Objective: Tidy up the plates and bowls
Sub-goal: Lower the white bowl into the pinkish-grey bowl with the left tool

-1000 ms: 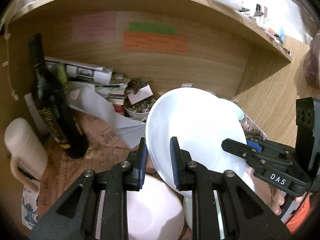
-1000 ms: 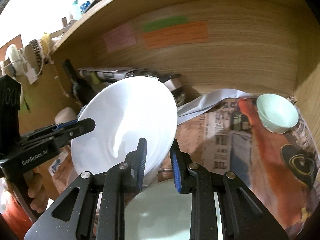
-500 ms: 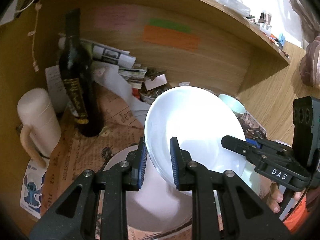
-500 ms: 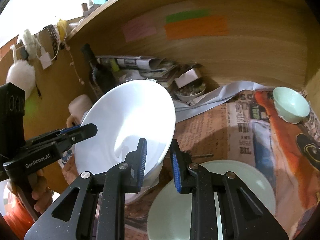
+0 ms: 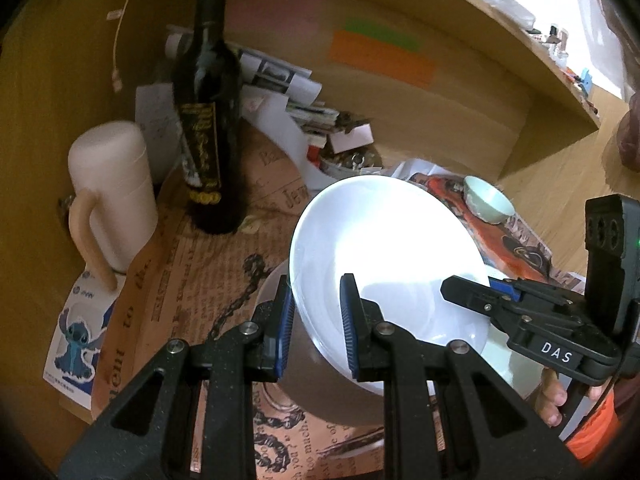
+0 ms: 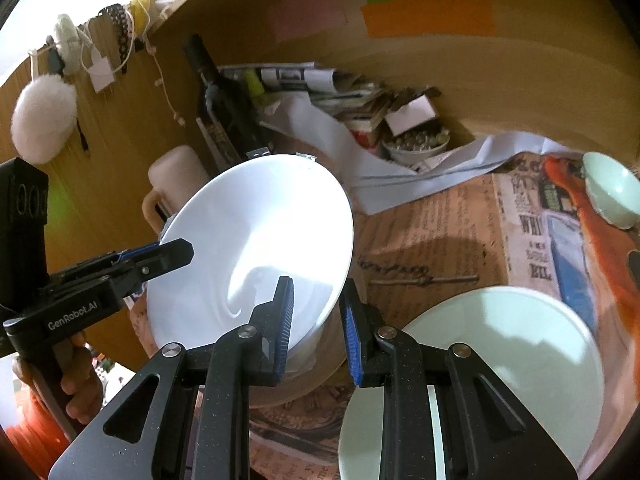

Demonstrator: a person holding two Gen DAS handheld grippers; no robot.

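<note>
A: A newspaper-covered surface (image 5: 168, 280) sits in a wooden alcove, with a dark bottle (image 5: 208, 120) far ahead of the left claw (image 5: 316, 320).
B: And the white plate (image 5: 380, 264)?
A: Tilted, with each claw closed narrowly over an opposite rim; the right claw (image 6: 316, 320) grips its near edge. Bowls (image 6: 304, 364) sit directly beneath; a pale green plate (image 6: 520, 356) lies right.

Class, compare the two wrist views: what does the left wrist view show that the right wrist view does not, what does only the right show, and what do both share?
Only the left wrist view shows the Stitch sticker and the right claw from outside. Only the right wrist view shows the pale green plate, the white pompom and the left claw from outside. Both share the white bowl pinched at opposite rims, the dark bottle, cream mug and small green bowl.
</note>
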